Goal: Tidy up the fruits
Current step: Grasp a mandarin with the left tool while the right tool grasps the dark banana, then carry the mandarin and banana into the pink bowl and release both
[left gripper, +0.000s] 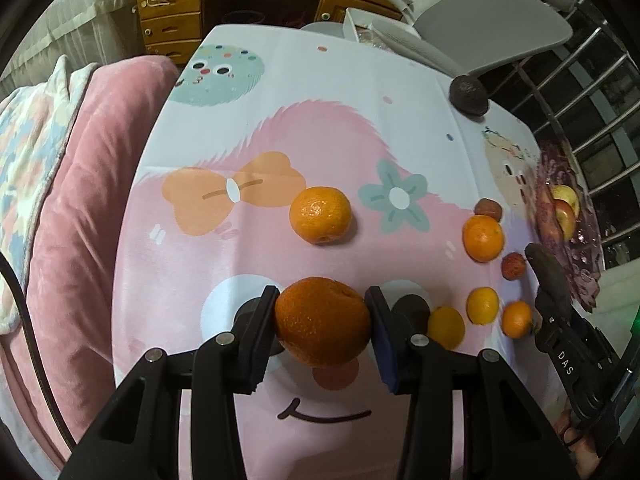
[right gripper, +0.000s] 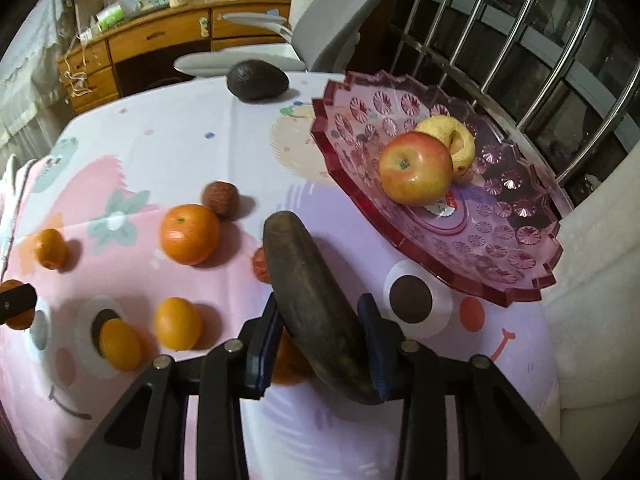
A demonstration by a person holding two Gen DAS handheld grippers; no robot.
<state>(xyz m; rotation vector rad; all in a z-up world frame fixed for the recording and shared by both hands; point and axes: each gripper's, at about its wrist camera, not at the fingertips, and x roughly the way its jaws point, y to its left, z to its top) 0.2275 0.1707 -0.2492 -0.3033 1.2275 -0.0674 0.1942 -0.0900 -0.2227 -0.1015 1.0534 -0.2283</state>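
Left hand-held gripper (left gripper: 323, 322) clamps an orange (left gripper: 322, 321), right hand-held gripper (right gripper: 318, 340) a dark banana (right gripper: 316, 308), presumably for transfer to the dish (right gripper: 500, 280).

A large orange (left gripper: 323, 322) sat clamped between the left tongs (left gripper: 323, 328). A dark, blackened banana (right gripper: 316, 316) lay tilted in the right tongs (right gripper: 320, 332). Ahead and right of them, a pink glass dish (right gripper: 500, 248) held 2 apples (right gripper: 416, 168).

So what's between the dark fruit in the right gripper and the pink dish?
In the right wrist view, only bare tablecloth separates the dark fruit from the pink dish.
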